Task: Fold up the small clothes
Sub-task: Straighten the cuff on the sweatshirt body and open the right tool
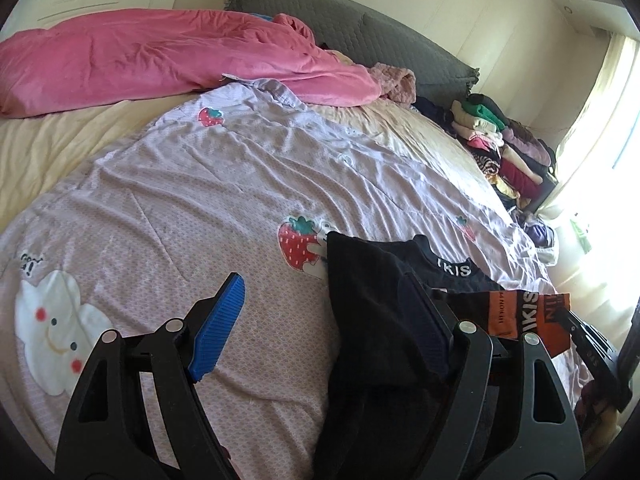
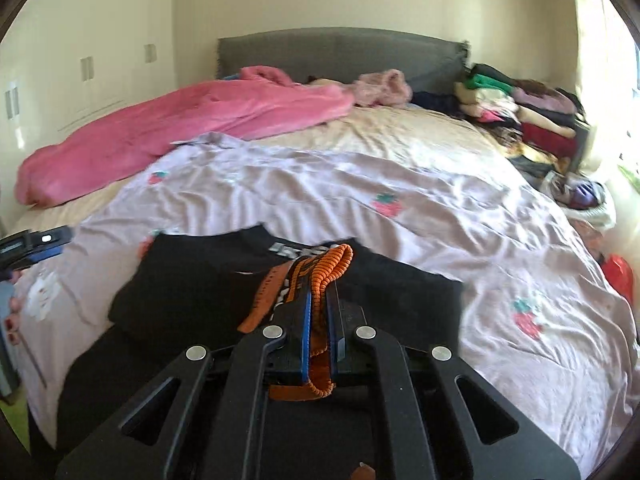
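A black garment [image 2: 188,292] with an orange elastic waistband [image 2: 336,264] and white lettering lies partly lifted over the lilac strawberry-print cover [image 2: 400,216]. My right gripper [image 2: 319,300] is shut on the orange waistband, which bunches up between the blue pads. In the left wrist view the black garment [image 1: 372,320] drapes over the right finger of my left gripper [image 1: 324,280] and hides it. The left blue pad [image 1: 218,328] stands bare and far from the cloth, so the jaws are open. The orange waistband [image 1: 528,312] stretches right toward my right gripper [image 1: 592,344].
A pink blanket [image 1: 168,56] lies across the far side by the grey headboard [image 1: 360,28]. Stacks of folded clothes [image 1: 508,148] line the bed's right edge near a bright window. A white wardrobe [image 2: 84,48] stands at left. A hand with red nails [image 2: 14,314] shows at the edge.
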Demonstrator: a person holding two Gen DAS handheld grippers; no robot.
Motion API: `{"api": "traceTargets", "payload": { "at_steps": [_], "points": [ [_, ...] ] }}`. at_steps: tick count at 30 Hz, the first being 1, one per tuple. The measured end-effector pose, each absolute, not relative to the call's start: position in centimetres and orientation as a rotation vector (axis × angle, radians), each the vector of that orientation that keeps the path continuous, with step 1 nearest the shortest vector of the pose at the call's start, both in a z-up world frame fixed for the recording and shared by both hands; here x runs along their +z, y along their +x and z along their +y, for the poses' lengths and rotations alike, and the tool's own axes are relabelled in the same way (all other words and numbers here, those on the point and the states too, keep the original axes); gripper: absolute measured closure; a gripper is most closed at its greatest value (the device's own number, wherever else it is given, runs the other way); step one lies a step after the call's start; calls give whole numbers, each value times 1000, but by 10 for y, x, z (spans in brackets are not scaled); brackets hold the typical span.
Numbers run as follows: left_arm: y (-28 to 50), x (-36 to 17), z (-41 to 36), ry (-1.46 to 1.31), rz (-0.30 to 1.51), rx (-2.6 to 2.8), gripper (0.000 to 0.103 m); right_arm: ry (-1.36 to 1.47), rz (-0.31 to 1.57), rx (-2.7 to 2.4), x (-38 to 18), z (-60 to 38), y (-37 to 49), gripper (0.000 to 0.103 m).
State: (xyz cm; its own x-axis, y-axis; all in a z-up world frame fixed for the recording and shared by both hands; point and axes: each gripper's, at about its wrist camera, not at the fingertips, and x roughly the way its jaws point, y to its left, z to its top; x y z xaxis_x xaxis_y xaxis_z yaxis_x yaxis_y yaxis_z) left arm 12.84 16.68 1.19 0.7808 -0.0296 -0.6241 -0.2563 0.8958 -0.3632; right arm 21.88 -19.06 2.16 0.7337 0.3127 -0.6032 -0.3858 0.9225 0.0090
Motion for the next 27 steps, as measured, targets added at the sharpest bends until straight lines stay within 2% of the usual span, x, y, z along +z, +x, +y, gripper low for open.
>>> {"api": "traceTargets", "payload": {
  "at_steps": [14,22,25,27],
  "points": [
    [180,-5,77,-274,764,-19,32,-122,661,303,9,-210,230,98],
    [213,-48,35,-149,901,-41,32,-130,669,295,4,-211,233,97],
    [215,-63,33,-128,937,-31,32,-152,667,250,1,-212,233,95],
    [214,-66,33,-122,936,-30,32,-157,663,211,-1,-215,234,89]
  ]
}}
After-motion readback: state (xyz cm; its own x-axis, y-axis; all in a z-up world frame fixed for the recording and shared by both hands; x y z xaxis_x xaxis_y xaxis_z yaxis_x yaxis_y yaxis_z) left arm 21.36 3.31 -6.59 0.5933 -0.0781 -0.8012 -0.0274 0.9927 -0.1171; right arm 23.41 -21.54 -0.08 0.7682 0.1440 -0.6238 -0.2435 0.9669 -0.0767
